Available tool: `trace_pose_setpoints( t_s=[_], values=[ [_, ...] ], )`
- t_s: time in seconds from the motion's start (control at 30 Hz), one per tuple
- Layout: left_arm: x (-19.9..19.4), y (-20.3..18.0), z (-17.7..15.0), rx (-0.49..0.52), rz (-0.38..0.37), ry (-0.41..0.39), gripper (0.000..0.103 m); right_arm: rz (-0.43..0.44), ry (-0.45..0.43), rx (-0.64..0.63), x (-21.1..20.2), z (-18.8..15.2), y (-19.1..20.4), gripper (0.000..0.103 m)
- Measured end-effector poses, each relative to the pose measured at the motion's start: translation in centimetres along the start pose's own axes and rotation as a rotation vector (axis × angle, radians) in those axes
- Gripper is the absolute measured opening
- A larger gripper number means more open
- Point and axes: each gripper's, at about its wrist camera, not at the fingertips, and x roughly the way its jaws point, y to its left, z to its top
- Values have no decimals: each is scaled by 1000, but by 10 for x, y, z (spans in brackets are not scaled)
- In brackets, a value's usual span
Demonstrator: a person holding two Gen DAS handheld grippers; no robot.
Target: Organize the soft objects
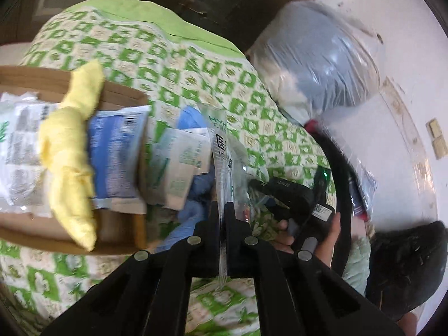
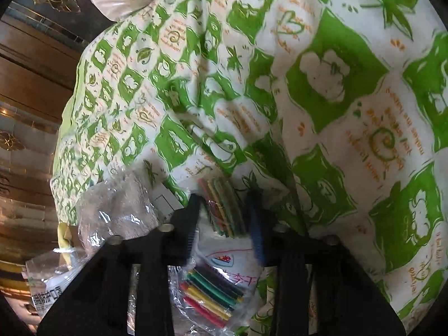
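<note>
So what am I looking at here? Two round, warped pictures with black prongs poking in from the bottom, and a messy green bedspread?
No machine: a person holds a two-finger gripper in each hand, each carrying a wide-angle camera, hence the warped pictures. The left gripper is shut on a clear plastic packet with printed text. Beyond it a cardboard box on the green patterned bedspread holds packets and a yellow cloth. The other gripper and the hand holding it show at right. The right gripper is open above a clear bag of coloured sticks, with a second bundle of sticks between its fingers.
</note>
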Motion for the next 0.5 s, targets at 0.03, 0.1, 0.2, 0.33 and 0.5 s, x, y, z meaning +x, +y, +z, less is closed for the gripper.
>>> trace_pose_setpoints(
  t_s=[0.03, 0.1, 0.2, 0.33, 0.5],
  values=[
    [-1, 3, 0, -10, -9, -5, 0, 1, 7, 4, 0, -1, -1, 24],
    [-8, 13, 0, -28, -18, -22, 0, 15, -2, 16, -2, -1, -4, 20],
    [-17, 28, 2, -60, -30, -29, 0, 61, -42, 23, -16, -2, -7, 19],
    [-31, 41, 5, -94, -56, -57, 0, 149, -124, -16, -46, -9, 1, 19],
    [-72, 65, 12, -137, -76, -137, 0, 288, -186, -72, -80, -27, 36, 19]
  ],
)
